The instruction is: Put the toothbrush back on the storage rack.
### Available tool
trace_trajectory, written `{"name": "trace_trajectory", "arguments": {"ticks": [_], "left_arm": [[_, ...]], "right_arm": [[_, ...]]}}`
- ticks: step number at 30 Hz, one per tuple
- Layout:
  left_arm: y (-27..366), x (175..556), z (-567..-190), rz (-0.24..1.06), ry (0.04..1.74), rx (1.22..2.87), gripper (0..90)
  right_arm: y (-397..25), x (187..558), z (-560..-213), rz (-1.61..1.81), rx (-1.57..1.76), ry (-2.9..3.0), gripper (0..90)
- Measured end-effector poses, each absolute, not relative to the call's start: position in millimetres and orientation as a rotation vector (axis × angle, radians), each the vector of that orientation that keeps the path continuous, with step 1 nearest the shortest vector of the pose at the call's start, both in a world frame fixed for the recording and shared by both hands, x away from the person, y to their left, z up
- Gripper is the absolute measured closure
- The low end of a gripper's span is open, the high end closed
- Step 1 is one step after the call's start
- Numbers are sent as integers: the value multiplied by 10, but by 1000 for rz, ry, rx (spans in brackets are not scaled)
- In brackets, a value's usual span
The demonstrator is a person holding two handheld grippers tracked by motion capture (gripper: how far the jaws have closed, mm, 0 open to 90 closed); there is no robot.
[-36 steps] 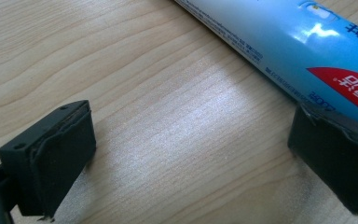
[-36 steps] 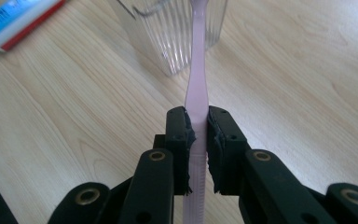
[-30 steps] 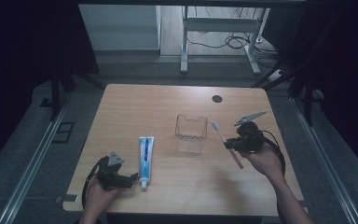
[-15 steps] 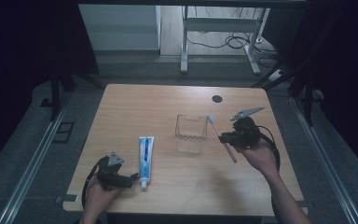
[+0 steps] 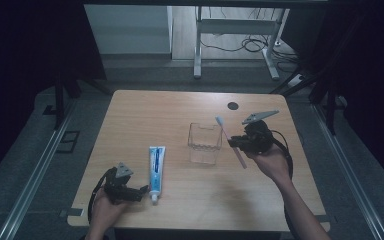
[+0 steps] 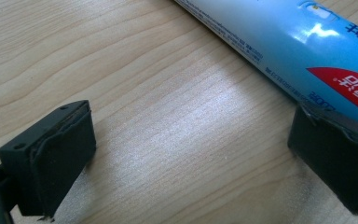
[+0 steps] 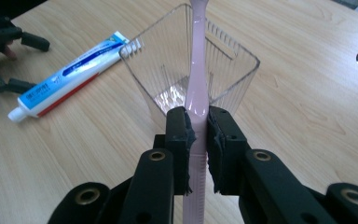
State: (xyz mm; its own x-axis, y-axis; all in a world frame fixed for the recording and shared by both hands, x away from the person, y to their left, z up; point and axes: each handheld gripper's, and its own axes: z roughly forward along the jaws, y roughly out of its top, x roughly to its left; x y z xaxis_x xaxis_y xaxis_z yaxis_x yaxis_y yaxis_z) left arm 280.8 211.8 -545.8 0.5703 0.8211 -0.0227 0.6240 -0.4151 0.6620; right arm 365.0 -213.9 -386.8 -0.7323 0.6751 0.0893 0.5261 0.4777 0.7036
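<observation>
A pink toothbrush (image 5: 232, 142) (image 7: 196, 88) is clamped mid-handle in my right gripper (image 5: 236, 142) (image 7: 196, 128), raised off the table with its head pointing up and away. Just left of it stands a clear square plastic cup (image 5: 204, 143) (image 7: 189, 70), upright and empty. A blue and white toothpaste tube (image 5: 155, 165) (image 6: 298, 51) (image 7: 70, 77) lies flat near the table's front left, cap toward the front edge. My left gripper (image 5: 142, 191) (image 6: 191, 158) rests open on the wood beside the cap end, one finger (image 6: 340, 163) touching the tube.
The light wooden table (image 5: 145, 120) has a round dark grommet hole (image 5: 233, 105) at its back right. Metal table legs and cables stand on the floor beyond the far edge. Dark curtains flank both sides.
My right gripper has carried the toothbrush leftward toward the cup and tilted it more upright. The left gripper and the toothpaste tube have stayed put.
</observation>
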Motion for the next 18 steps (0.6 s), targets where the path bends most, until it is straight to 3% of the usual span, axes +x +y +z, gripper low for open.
{"name": "trace_trajectory", "arguments": {"ticks": [18], "left_arm": [[2119,2809,-5458,407,1148,2175,9]], "right_arm": [[-1923,3785,-3775,1162,997,2478,784]]}}
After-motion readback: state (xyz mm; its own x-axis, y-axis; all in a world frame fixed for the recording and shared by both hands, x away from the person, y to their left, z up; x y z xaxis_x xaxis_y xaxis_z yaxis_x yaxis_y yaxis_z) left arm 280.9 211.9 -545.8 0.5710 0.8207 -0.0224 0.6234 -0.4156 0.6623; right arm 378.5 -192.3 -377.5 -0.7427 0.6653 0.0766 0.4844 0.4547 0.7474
